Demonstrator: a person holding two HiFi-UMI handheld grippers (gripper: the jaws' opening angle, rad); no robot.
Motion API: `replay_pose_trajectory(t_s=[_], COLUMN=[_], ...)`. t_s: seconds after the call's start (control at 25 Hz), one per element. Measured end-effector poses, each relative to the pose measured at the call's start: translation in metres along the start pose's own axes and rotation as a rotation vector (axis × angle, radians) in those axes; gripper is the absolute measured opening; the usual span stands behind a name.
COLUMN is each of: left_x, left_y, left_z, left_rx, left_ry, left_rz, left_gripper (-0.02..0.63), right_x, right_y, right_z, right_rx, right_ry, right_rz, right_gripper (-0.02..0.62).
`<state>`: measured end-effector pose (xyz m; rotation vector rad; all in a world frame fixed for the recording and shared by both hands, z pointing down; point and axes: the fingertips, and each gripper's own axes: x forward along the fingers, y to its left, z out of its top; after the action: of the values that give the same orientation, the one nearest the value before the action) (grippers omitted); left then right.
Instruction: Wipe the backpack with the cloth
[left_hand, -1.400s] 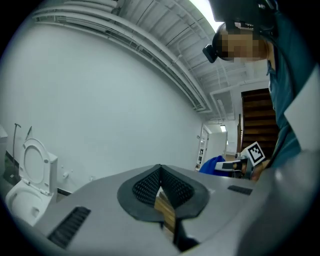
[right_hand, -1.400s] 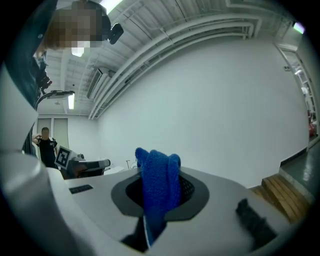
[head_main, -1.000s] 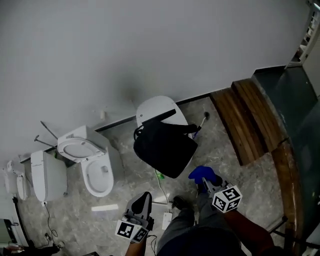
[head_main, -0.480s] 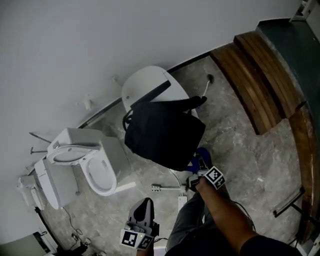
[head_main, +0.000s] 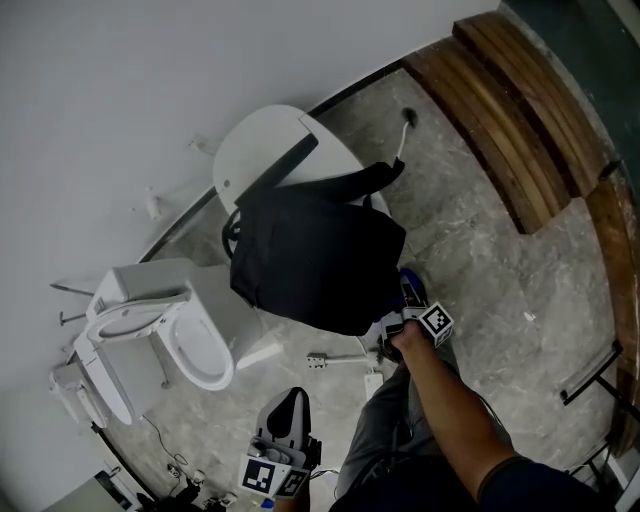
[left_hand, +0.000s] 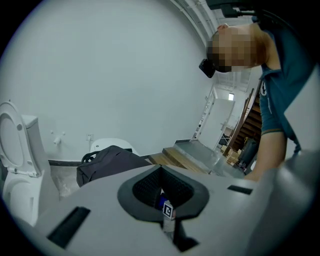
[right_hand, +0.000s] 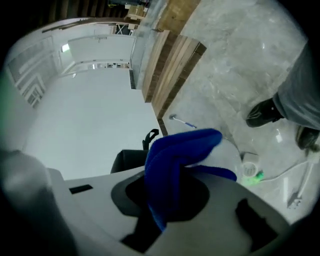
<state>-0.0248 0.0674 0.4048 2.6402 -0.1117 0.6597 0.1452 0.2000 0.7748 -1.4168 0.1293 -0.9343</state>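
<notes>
- The backpack (head_main: 315, 260) is black, soft and matt. It lies slumped on the closed white toilet lid (head_main: 265, 160), covering the lid's front edge, with one strap across the glossy plastic.
- We cannot tell whether its pockets are zipped or what is inside.
- The cloth (right_hand: 175, 160) is deep blue and fleecy, folded into a thick roll. The right tongs (right_hand: 167, 200) are clamped on its lower end, and the free end curls upward.
- From the head view, only a blue sliver of the cloth (head_main: 410, 288) shows by the backpack's near right side, just ahead of the right tongs (head_main: 403, 312). We cannot say whether it touches the fabric.
- The left tongs (head_main: 285, 415) are held low and well apart from the backpack. Their ribbed black pads (left_hand: 147, 187) meet at the tips with nothing gripped.
- A second toilet (head_main: 190, 345) stands beside the first with its seat raised, and its bowl shows smooth white.
- The floor (head_main: 480, 250) is grey veined stone.
- The wooden steps (head_main: 520, 110) are slatted brown planks, cut off by the top right corner.
</notes>
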Motion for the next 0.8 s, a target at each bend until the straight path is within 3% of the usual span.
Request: replay_pose_trajectory(t_s=[0.16,0.4,0.56,0.68,0.8], left_x=[0.009,0.019,0.021,0.015,0.015], left_y=[-0.001,-0.003,-0.002,0.004,0.003], left_z=[0.005,0.009,0.011,0.001,-0.001], left_rx=[-0.016,-0.025,-0.022,-0.010,-0.015], left_ry=[-0.007,-0.009,-0.006,0.026,0.028], left_rz=[-0.005,-0.010,-0.001,0.021,0.024], left_gripper=[0.005,0.005,0.005,0.005,0.005], right_x=[0.017,-0.045,-0.019,0.031,0.054], right_y=[0.024,-0.030,-0.011,0.014,0.054], right_z=[-0.001,-0.067,-0.034,0.022,0.037], right_rx=[-0.095,0.006,0.052,-0.046,-0.129], right_ry=[0.100,0.275,0.172,0.097,0.096], right_rz=[0.038,-0.065,-0.031,0.045,0.086], right_gripper=[0.040,0.040,0.041,0.041,0.041])
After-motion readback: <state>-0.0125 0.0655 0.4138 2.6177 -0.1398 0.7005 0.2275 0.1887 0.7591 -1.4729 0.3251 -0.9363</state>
